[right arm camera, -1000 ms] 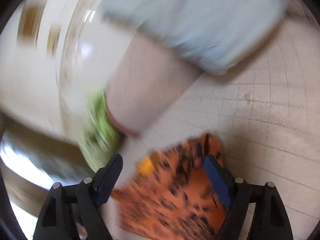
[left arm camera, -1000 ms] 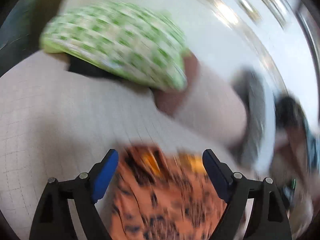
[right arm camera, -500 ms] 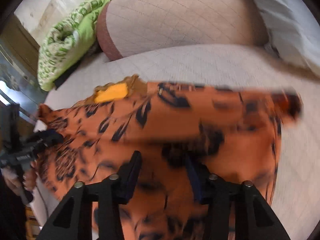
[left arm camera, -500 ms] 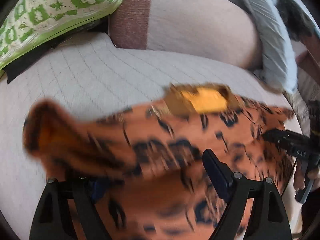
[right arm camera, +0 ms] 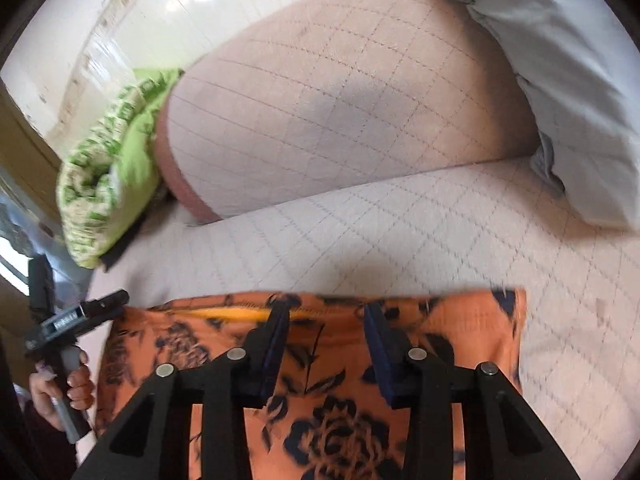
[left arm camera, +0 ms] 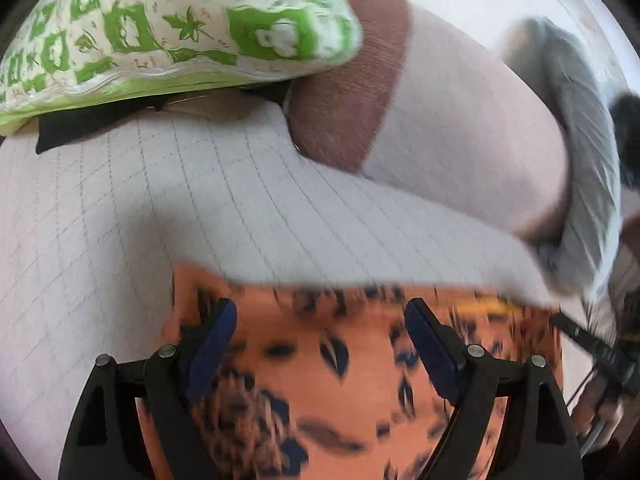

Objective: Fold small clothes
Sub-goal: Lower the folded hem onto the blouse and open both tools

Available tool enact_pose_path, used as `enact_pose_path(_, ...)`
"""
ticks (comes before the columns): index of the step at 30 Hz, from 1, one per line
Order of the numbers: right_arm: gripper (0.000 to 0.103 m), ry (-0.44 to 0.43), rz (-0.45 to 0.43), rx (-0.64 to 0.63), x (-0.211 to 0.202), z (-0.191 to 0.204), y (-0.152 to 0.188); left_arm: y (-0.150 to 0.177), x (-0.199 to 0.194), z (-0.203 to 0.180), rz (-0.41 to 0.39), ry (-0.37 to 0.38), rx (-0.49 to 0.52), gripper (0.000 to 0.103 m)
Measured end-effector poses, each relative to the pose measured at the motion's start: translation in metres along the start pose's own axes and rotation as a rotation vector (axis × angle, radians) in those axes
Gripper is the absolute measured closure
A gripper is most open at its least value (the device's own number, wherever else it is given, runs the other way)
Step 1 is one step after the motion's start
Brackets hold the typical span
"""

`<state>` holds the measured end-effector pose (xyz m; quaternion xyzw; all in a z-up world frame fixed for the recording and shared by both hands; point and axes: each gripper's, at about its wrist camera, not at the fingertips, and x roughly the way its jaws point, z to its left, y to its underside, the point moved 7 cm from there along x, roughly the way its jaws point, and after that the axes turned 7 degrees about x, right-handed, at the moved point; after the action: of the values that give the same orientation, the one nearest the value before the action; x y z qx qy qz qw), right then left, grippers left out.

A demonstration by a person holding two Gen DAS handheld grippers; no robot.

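Note:
An orange garment with a dark floral print (right arm camera: 472, 332) lies spread on the quilted beige bed cover (right arm camera: 400, 236), its top edge straight across, with a yellow label (right arm camera: 236, 314) near that edge. It also shows blurred in the left wrist view (left arm camera: 320, 360). My left gripper (left arm camera: 320, 336) is open, its blue-padded fingers wide apart over the garment's left part. My right gripper (right arm camera: 326, 334) is open with a narrower gap, over the garment's upper middle. The left gripper also shows at the garment's left edge in the right wrist view (right arm camera: 80, 312).
A beige quilted pillow with a brown band (left arm camera: 440, 120) lies beyond the garment. A green-and-white patterned cushion (left arm camera: 160, 28) sits at the far left. Grey bedding (right arm camera: 560, 60) lies at the right. A white wall is behind.
The garment was swung out and laid flat on the bed. The flapping left corner has settled. Both grippers have drawn back toward the near side of the garment.

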<state>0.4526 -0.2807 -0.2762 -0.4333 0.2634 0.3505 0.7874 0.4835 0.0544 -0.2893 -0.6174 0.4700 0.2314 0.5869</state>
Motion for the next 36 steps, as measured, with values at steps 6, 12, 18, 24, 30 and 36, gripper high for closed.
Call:
enact_pose_path(6, 0.062, -0.016, 0.036, -0.062, -0.013, 0.027, 0.037, 0.036, 0.005, -0.040, 0.062, -0.124, 0.170, 0.017)
enact_pose_path(12, 0.063, 0.072, 0.074, -0.106, 0.030, 0.043, 0.043, 0.023, 0.046, -0.030, 0.093, -0.198, 0.094, 0.017)
enact_pose_path(18, 0.063, 0.152, 0.093, -0.106, 0.051, 0.041, 0.047, 0.022, 0.047, -0.039, 0.068, -0.247, 0.123, 0.014)
enact_pose_path(24, 0.063, 0.168, 0.034, -0.170, 0.003, 0.065, 0.076, 0.053, -0.005, -0.082, 0.002, -0.217, 0.144, 0.014)
enact_pose_path(30, 0.063, 0.244, 0.067, -0.172, -0.028, 0.060, 0.125, 0.094, -0.024, -0.115, 0.035, -0.230, 0.179, 0.014)
enact_pose_path(36, 0.055, 0.314, 0.149, -0.133, -0.015, 0.044, 0.166, 0.115, 0.007, -0.111, 0.093, -0.343, 0.222, 0.010)
